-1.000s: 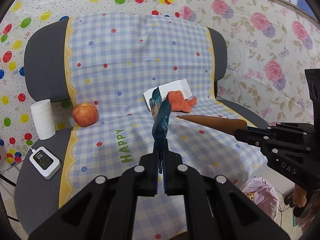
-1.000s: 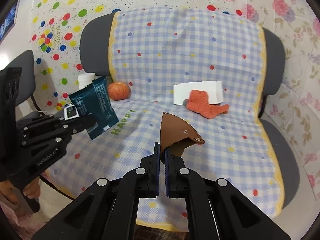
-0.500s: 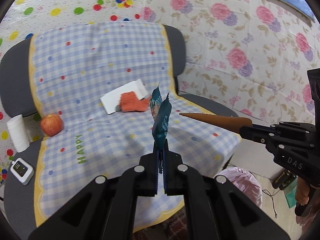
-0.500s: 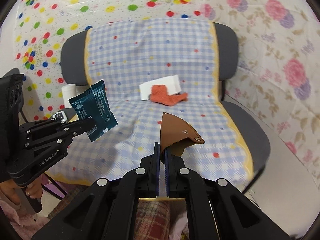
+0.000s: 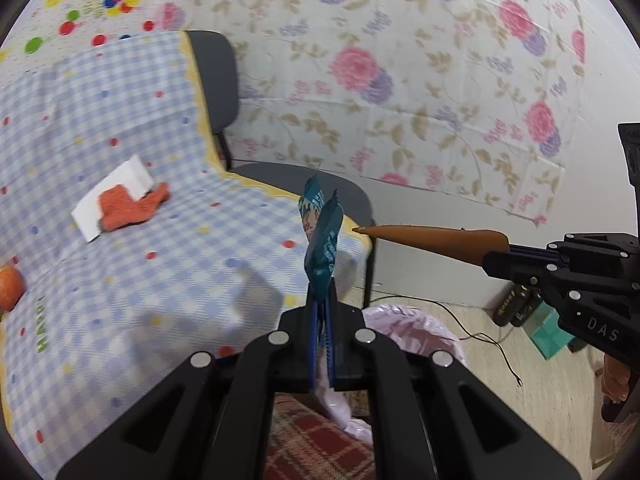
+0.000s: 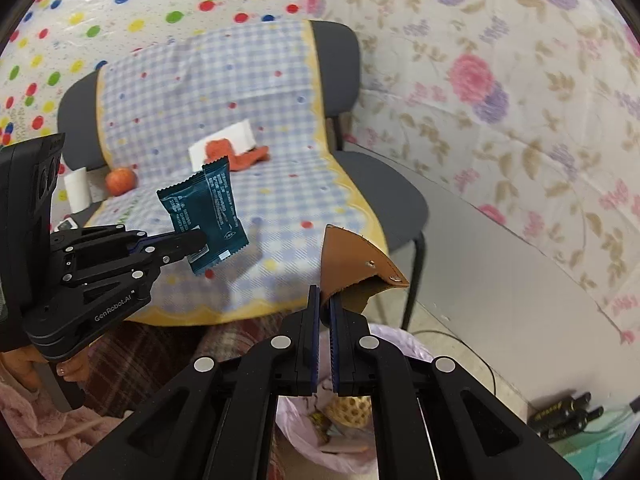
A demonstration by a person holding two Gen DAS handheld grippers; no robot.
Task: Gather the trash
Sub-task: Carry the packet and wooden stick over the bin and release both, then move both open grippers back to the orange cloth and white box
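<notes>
pinching a teal snack wrapper [image 5: 322, 236] between closed jaws, the left gripper [image 5: 320, 312] holds it up over the checked cloth [image 5: 132, 264] edge of the chair. the right gripper [image 6: 325, 304] clamps a brown leather piece [image 6: 352, 260]. both hang above a pink-lined trash bin [image 6: 304, 428] on the floor, beside the chair.

Left gripper [image 5: 321, 308]: angled downward, jaws clamped on a teal wrapper [image 5: 322, 236].
Right gripper [image 6: 324, 300]: angled downward, jaws pinched on a brown leather piece [image 6: 352, 260].
Hands: fingers [image 6: 72, 370] partly visible under the left gripper's body.
</notes>
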